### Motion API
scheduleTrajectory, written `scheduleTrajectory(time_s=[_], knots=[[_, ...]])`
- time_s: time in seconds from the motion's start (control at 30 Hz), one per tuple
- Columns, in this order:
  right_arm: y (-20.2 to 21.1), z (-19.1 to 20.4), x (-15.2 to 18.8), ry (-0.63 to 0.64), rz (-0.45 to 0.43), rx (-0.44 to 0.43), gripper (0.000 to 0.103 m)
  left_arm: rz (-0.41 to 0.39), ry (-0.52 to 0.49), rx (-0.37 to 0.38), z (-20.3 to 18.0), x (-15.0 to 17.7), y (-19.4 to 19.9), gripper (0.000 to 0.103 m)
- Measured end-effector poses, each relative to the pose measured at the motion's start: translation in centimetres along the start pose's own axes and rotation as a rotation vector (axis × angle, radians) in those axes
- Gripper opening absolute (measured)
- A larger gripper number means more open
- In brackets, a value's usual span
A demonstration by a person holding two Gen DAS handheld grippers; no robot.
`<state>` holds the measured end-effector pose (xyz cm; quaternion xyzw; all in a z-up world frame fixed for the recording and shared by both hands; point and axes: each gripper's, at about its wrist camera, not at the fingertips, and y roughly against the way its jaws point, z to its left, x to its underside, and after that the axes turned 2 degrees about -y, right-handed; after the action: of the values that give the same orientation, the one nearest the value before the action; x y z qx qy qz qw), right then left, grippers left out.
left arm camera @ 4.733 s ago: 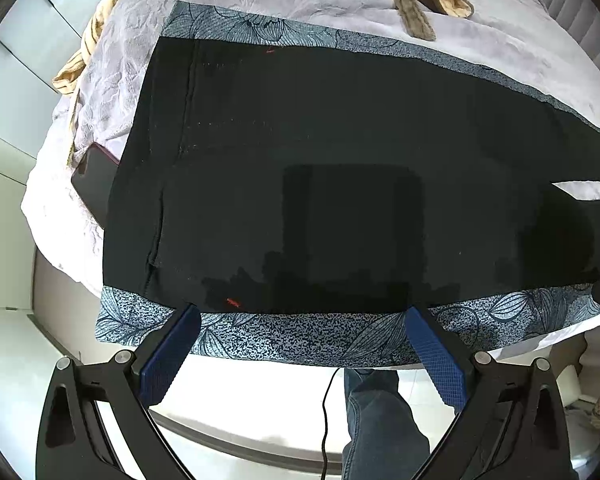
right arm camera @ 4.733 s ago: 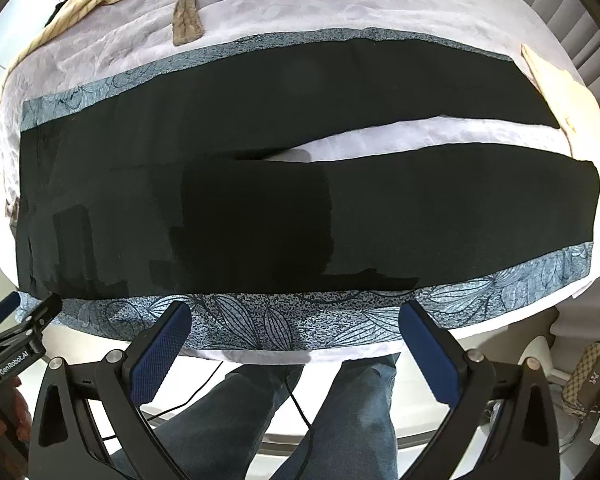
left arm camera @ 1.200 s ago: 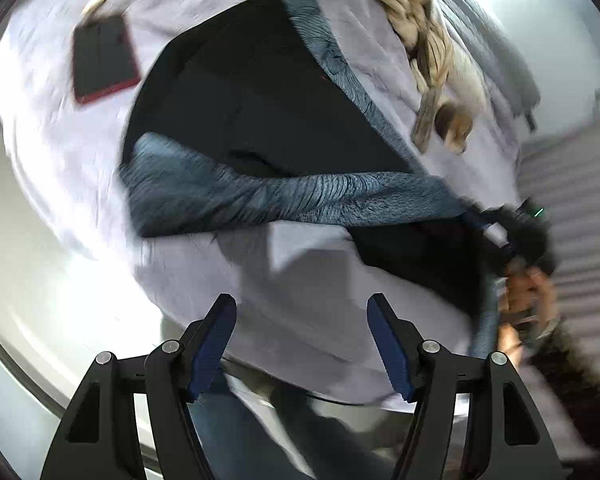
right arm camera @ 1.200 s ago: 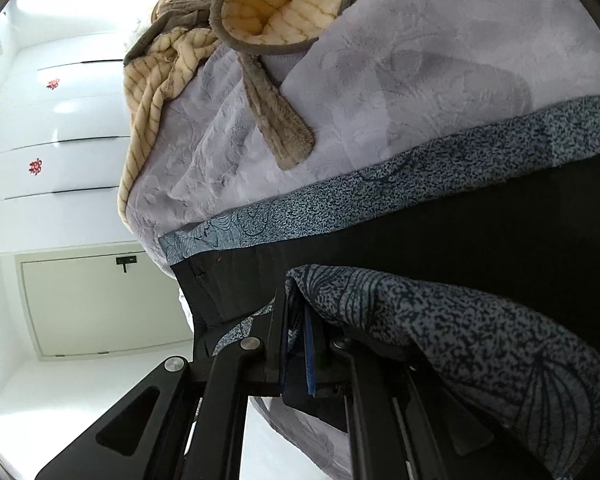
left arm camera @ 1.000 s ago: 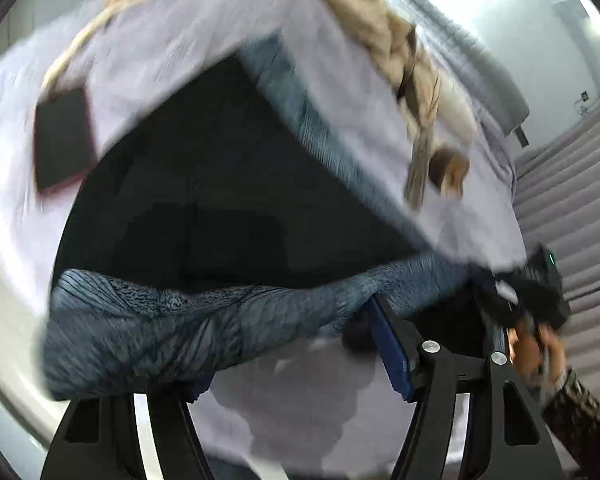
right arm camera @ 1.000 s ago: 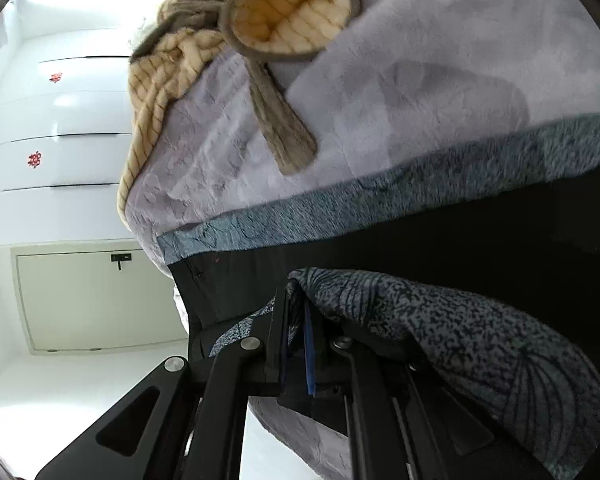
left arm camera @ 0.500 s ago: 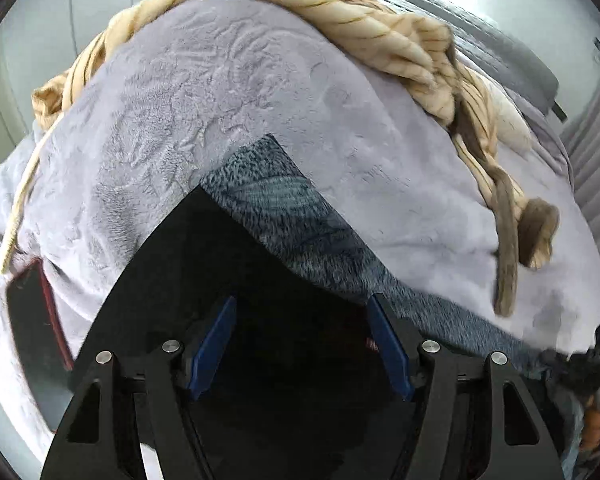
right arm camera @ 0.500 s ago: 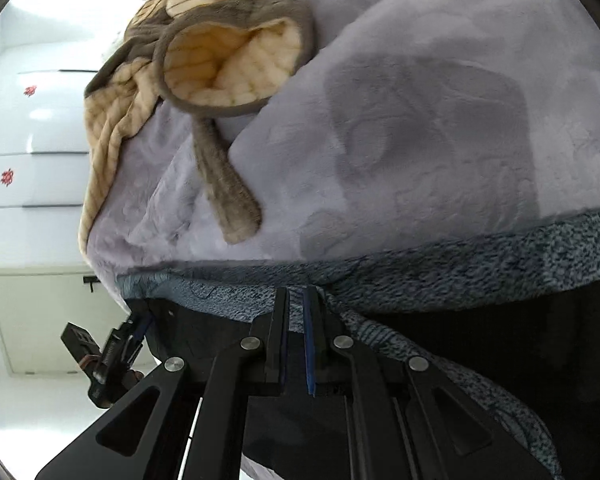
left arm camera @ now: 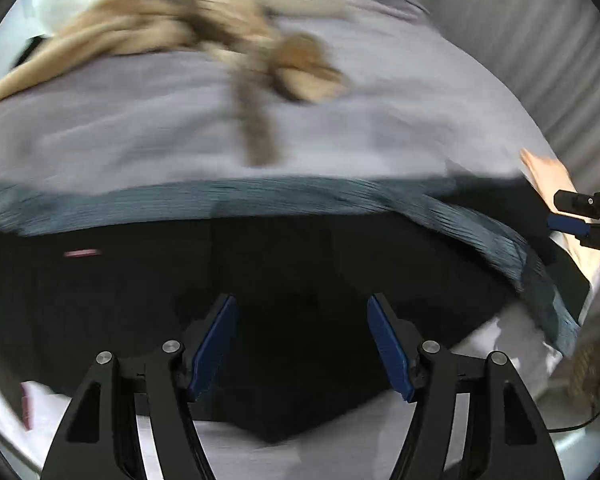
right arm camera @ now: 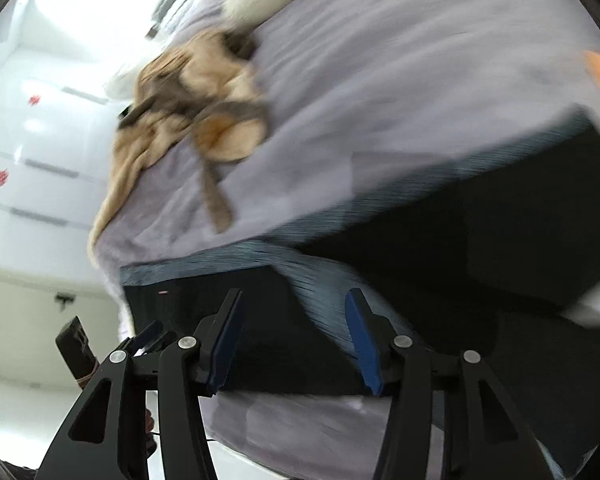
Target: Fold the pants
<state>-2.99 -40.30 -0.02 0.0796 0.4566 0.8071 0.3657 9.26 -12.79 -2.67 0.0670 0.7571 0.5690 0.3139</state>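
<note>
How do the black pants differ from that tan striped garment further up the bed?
The pants are black with a blue-grey patterned band and lie spread flat; the tan garment is beige with brown trim and lies bunched. The pants sit near the grippers, the tan garment farther up. Both rest on the lilac bedspread.

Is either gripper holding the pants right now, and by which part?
Neither. The left gripper is open over the pants; the right gripper is opening, no fabric pinched.

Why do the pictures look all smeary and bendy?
Left wrist view: the bed cover and tan robe are streaked by motion blur, while the gripper fingers stay sharp. Right wrist view: the same smear on the pants; the round lens bends the edges, and the white wall glares.
</note>
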Motion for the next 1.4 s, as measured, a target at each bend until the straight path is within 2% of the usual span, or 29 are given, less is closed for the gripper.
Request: scheduleTrajectory(time_s=[0.07, 0.17, 0.37, 0.53, 0.67, 0.73, 0.77, 0.8, 0.9, 1.03, 1.13, 1.27, 1.33, 1.4], knots=[[2.5, -2.8, 0.9, -0.032, -0.033, 0.049, 0.056, 0.03, -0.043, 0.059, -3.9, -0.5, -1.9, 0.068], [5.9, -7.1, 2.5, -0.075, -0.062, 0.114, 0.056, 0.075, -0.101, 0.103, -8.4, -1.0, -4.3, 0.068], [8.7, -15.4, 6.8, -0.21, -0.023, 0.148, 0.056, 0.123, -0.161, 0.161, -14.6, -1.0, -6.6, 0.068], [7.3, -19.3, 10.2, -0.275, 0.07, 0.066, 0.056, 0.13, -0.183, 0.154, -16.9, -1.2, -7.9, 0.068], [5.4, -21.1, 11.1, -0.351, 0.097, -0.107, 0.055, 0.135, -0.177, 0.148, -18.2, -1.9, -8.4, 0.068], [4.7, -21.6, 10.8, -0.39, 0.1, -0.168, 0.033, 0.141, -0.173, 0.148, -18.7, -2.3, -8.6, 0.068], [4.8, -21.7, 10.3, -0.406, 0.095, -0.206, 0.019, 0.148, -0.166, 0.148, -18.9, -2.7, -8.7, 0.068], [5.1, -21.3, 9.9, -0.401, 0.084, -0.217, 0.016, 0.149, -0.149, 0.157, -18.6, -3.0, -8.4, 0.068], [7.2, -19.9, 7.1, -0.341, 0.031, -0.275, 0.014, 0.11, -0.1, 0.17, -19.0, -5.3, -8.0, 0.068], [10.3, -18.9, 0.8, -0.258, -0.053, -0.334, 0.014, 0.043, -0.062, 0.149, -19.4, -9.4, -8.3, 0.068], [10.8, -18.9, -4.9, -0.222, -0.084, -0.335, 0.014, 0.017, -0.046, 0.118, -19.6, -12.2, -9.6, 0.068], [8.1, -20.5, -10.8, -0.231, -0.024, -0.269, 0.018, -0.013, -0.02, 0.052, -19.4, -15.1, -11.6, 0.069], [6.3, -20.9, -12.6, -0.224, 0.015, -0.229, 0.022, -0.03, -0.002, 0.03, -19.0, -16.0, -12.2, 0.068], [5.5, -21.2, -13.5, -0.193, 0.026, -0.215, 0.03, -0.037, 0.01, 0.009, -18.0, -16.1, -12.3, 0.068]])
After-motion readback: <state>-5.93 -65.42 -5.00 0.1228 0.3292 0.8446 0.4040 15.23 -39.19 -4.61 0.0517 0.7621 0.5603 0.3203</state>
